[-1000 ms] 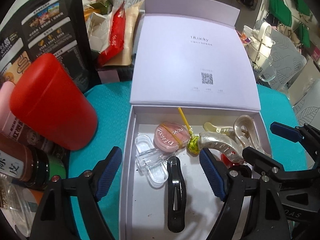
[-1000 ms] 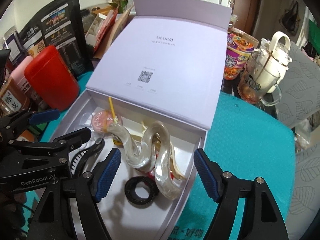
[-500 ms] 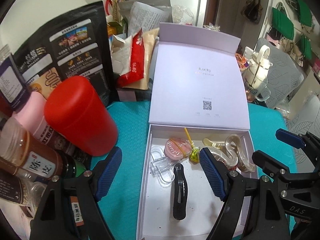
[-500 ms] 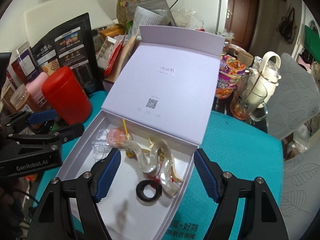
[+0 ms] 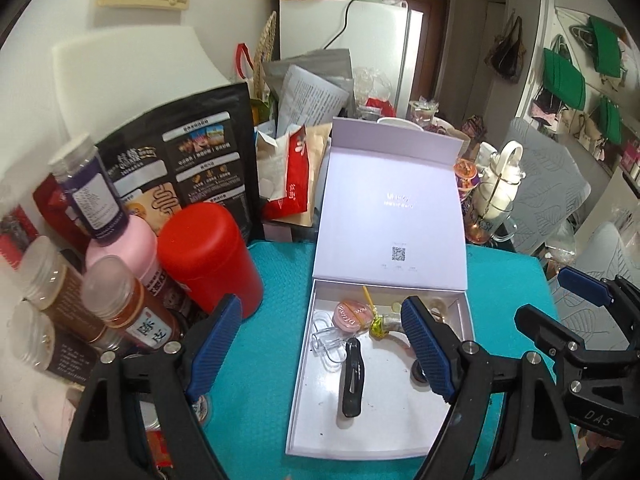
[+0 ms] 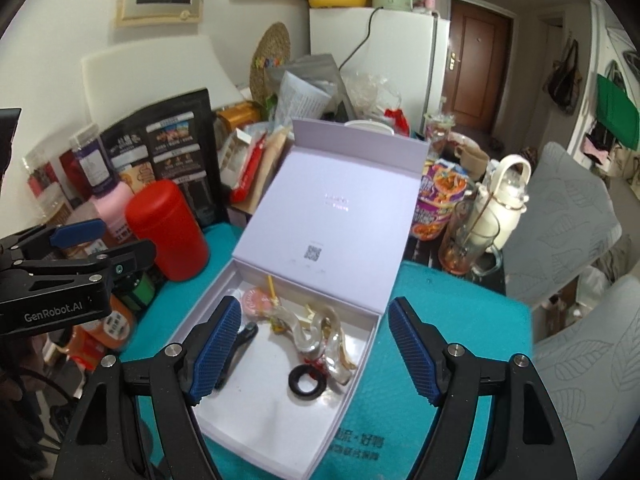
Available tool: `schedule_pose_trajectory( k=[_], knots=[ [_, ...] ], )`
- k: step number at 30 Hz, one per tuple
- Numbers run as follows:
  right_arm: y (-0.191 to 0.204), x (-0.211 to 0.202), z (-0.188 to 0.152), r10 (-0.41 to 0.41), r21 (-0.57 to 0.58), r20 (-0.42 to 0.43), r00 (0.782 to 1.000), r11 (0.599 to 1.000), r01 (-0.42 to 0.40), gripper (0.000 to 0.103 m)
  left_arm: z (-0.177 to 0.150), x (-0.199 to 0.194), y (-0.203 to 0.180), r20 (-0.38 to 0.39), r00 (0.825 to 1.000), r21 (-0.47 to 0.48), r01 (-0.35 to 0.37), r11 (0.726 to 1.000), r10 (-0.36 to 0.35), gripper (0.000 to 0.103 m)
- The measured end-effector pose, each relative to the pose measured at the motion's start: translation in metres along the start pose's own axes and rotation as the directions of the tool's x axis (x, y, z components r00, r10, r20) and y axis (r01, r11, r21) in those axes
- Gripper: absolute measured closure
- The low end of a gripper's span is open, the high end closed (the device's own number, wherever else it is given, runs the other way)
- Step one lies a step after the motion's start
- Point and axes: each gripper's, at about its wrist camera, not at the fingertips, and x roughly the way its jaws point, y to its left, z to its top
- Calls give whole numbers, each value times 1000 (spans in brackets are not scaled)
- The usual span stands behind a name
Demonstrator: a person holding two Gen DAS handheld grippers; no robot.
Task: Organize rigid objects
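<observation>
While both hover over the open white box [image 5: 304, 364], left gripper [image 5: 322, 350] jaws are opening, empty; right gripper [image 6: 314, 350] wide, empty.

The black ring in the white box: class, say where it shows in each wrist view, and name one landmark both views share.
Left wrist view: the black ring is nearly hidden; only a dark edge peeks out beside the left gripper's right finger, low right in the white box.
Right wrist view: in plain sight at lower centre, lying flat on the box floor, just below the pearly clips.
Shared landmark: the red canister, left of the box.
</observation>
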Motion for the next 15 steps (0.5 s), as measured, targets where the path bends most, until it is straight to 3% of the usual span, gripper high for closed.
schedule_pose_trajectory(
  k=[15],
  knots=[
    [1, -107, -15, 16, -33, 97, 995, 999, -13, 25, -22, -111, -33, 87, 994, -8, -60, 998, 60, 21]
  ],
)
